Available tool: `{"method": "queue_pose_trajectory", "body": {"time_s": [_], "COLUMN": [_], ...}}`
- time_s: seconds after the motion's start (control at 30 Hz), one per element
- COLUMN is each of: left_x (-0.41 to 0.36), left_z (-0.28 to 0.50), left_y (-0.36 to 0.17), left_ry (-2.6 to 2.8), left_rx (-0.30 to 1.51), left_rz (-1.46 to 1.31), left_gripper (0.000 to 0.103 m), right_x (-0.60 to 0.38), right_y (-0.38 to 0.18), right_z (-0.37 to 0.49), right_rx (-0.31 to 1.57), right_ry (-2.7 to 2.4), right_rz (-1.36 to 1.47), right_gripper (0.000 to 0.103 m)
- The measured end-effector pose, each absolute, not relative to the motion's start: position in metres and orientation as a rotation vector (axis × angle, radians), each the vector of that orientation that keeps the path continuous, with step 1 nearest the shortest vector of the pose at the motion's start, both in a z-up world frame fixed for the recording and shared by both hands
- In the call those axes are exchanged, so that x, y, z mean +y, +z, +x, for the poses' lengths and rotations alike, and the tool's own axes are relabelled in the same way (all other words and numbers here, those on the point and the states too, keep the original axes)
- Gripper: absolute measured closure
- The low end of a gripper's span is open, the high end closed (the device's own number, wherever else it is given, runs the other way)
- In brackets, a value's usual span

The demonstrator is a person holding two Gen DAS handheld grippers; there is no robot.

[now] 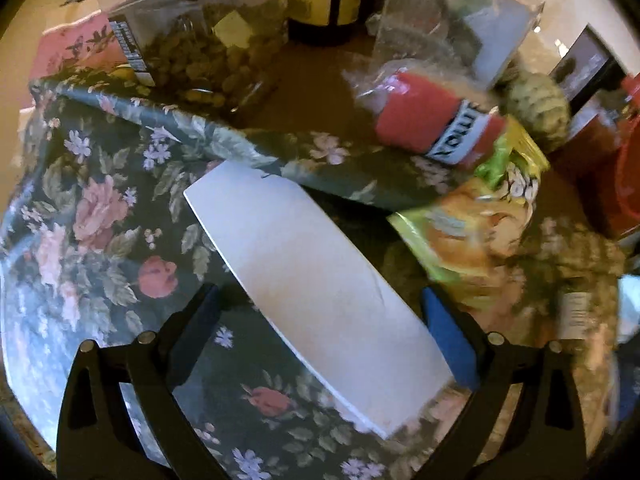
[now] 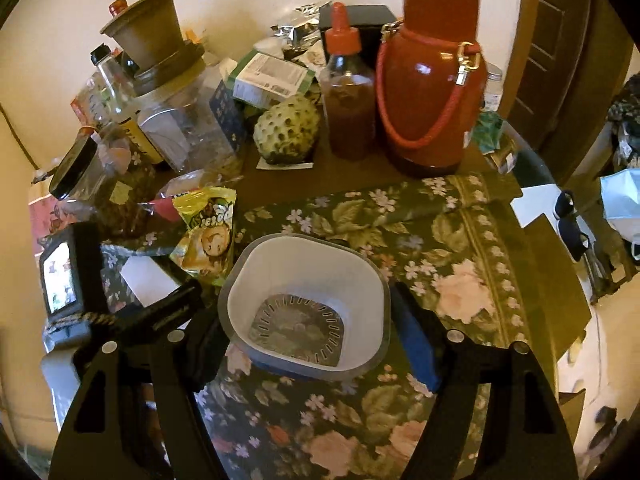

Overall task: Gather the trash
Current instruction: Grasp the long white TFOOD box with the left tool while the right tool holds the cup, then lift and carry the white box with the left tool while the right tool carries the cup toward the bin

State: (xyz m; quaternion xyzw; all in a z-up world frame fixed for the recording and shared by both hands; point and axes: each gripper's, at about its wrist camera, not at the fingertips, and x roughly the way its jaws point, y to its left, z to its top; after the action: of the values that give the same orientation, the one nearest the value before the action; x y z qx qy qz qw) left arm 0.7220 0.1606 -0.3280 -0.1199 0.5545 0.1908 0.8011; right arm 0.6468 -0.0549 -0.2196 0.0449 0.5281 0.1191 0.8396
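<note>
White card point(image 1: 316, 292) – between left gripper point(image 1: 320, 320) fingers, jaws wide, untouched | right gripper point(image 2: 304, 320) – straddles bin point(image 2: 240, 276)

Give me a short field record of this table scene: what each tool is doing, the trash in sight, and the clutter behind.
left tool: open, straddling the white card, not pressing it
right tool: around the white bin; whether it grips is unclear
trash: yellow snack bag, beside the bin
bin contents: slotted insert at the bottom, no trash visible
surface: floral cloth
behind: red flask, sauce bottle, green fruit
</note>
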Motion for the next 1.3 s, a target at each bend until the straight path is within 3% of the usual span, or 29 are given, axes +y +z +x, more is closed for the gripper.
{"method": "queue_pose_trajectory", "body": {"time_s": [0.3, 0.5, 0.63, 1.0, 1.3], "left_x": [0.172, 0.192, 0.203, 0.176, 0.113], "left_z": [0.698, 0.675, 0.676, 0.653, 0.585], "left_y": [-0.328, -0.325, -0.317, -0.295, -0.202], "left_ry": [0.405, 0.369, 0.348, 0.202, 0.189], "left_rx": [1.186, 1.175, 1.161, 1.178, 0.956], "left_rz": [-0.211, -0.246, -0.232, -0.235, -0.216], "left_gripper": [0.004, 0.026, 0.052, 0.053, 0.053], "right_x": [-0.057, -0.055, -0.055, -0.081, -0.123], "right_y": [-0.219, -0.219, -0.212, -0.178, -0.145], "right_z": [0.636, 0.628, 0.623, 0.594, 0.558], "right_rx": [1.120, 1.122, 1.107, 1.035, 0.959], "right_ry": [0.263, 0.277, 0.291, 0.338, 0.426], "right_rz": [0.074, 0.059, 0.054, 0.053, 0.038], "right_gripper": [0.034, 0.034, 0.034, 0.035, 0.035]}}
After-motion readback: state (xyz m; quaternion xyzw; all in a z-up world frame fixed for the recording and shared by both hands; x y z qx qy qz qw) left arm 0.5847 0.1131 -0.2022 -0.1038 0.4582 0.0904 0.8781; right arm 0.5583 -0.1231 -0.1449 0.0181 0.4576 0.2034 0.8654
